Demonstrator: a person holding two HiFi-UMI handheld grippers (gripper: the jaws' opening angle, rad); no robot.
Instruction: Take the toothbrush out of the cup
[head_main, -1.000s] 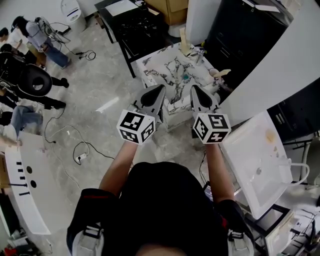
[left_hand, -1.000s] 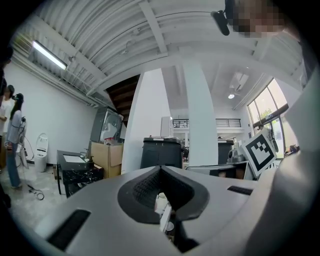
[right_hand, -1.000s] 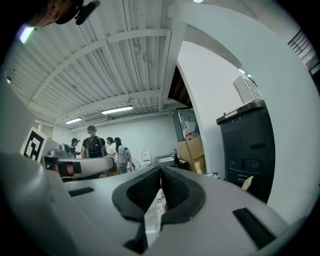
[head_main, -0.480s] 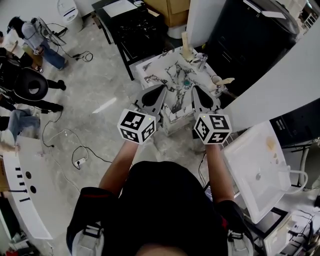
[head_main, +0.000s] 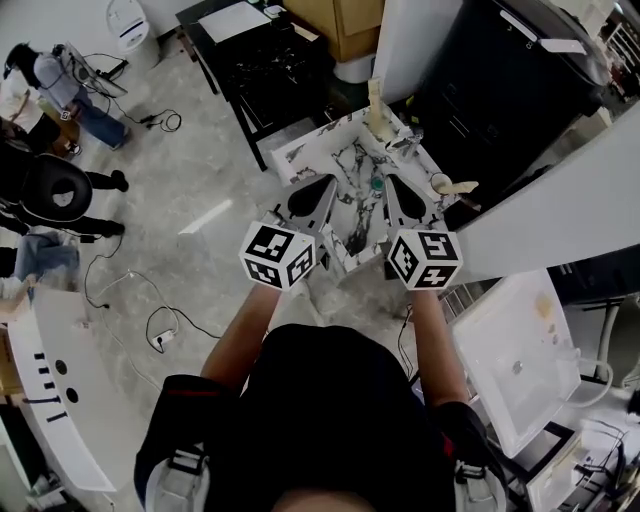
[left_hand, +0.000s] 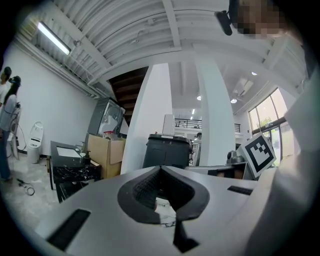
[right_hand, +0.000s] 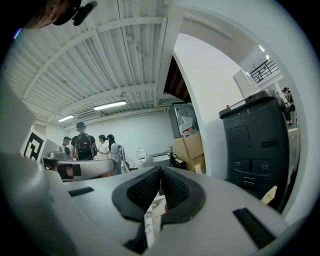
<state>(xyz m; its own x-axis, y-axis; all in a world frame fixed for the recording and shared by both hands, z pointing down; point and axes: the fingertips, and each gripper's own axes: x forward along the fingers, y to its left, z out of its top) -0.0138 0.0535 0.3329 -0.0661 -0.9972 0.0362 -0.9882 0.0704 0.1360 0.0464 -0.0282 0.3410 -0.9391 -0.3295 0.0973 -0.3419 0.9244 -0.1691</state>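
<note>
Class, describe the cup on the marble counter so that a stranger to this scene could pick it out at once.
Find the white counter with black marble veining in the upper middle of the head view. At its right edge, next to the big black cabinet, stands a small pale cup. It alone has a cream toothbrush sticking out sideways, unlike the little teal item mid-counter.

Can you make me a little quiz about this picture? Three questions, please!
1. True or false: the left gripper and the right gripper both have their jaws shut, with nothing held.
2. What marks the small white table ahead of the grippers? A) dark marble veins B) red stripes C) green dots
3. Fill in: the white rectangular basin lies on the person's ____ side.

Key: 1 true; 2 A; 3 right.
</note>
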